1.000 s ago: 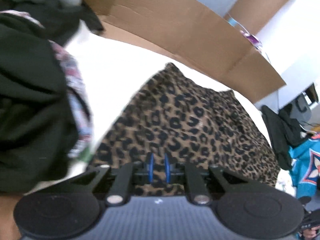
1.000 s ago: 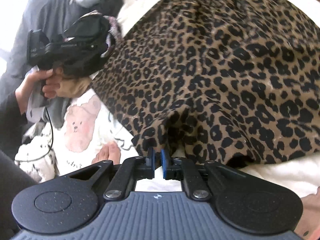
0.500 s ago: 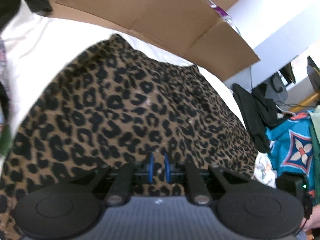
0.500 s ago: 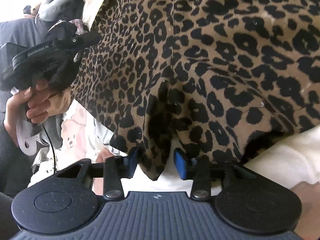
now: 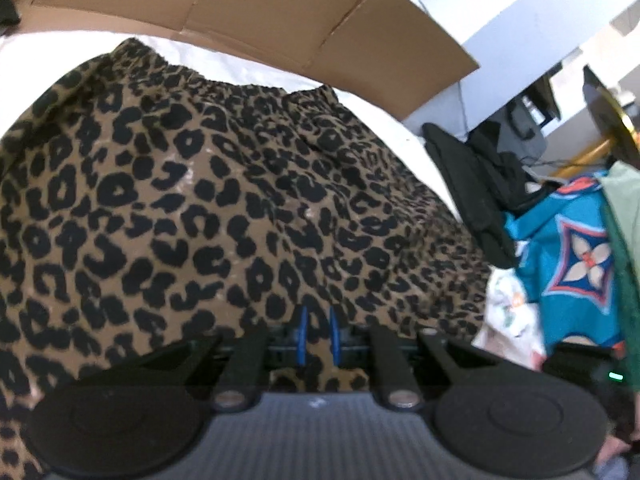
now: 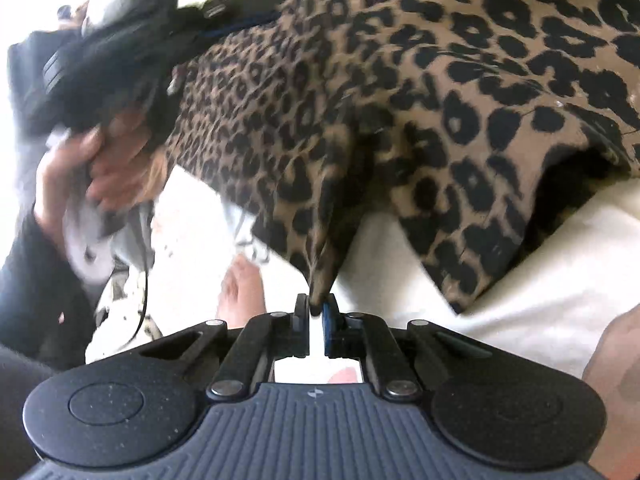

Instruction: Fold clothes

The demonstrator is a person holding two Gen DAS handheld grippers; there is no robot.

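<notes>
A leopard-print garment (image 5: 200, 200) with a gathered elastic waist lies spread on a white sheet (image 5: 240, 64). My left gripper (image 5: 317, 320) is shut on its near edge, with cloth showing between the blue pads. In the right wrist view the same garment (image 6: 440, 100) is drawn into a pointed fold, and my right gripper (image 6: 316, 308) has its jaws closing tight on the tip. The left gripper body (image 6: 100, 60), blurred, sits at the garment's left edge in a person's hand (image 6: 100, 168).
Flattened cardboard (image 5: 240, 8) stands behind the sheet. Black clothes (image 5: 472, 184) and a blue patterned garment (image 5: 568, 256) are piled to the right. A white printed cloth (image 6: 180, 240) and a bare foot (image 6: 240, 296) lie below the garment's left edge.
My right gripper opened around the garment's corner, then closed on it, pulling it into a point. The left gripper travelled along the garment toward the right one, still gripping cloth.
</notes>
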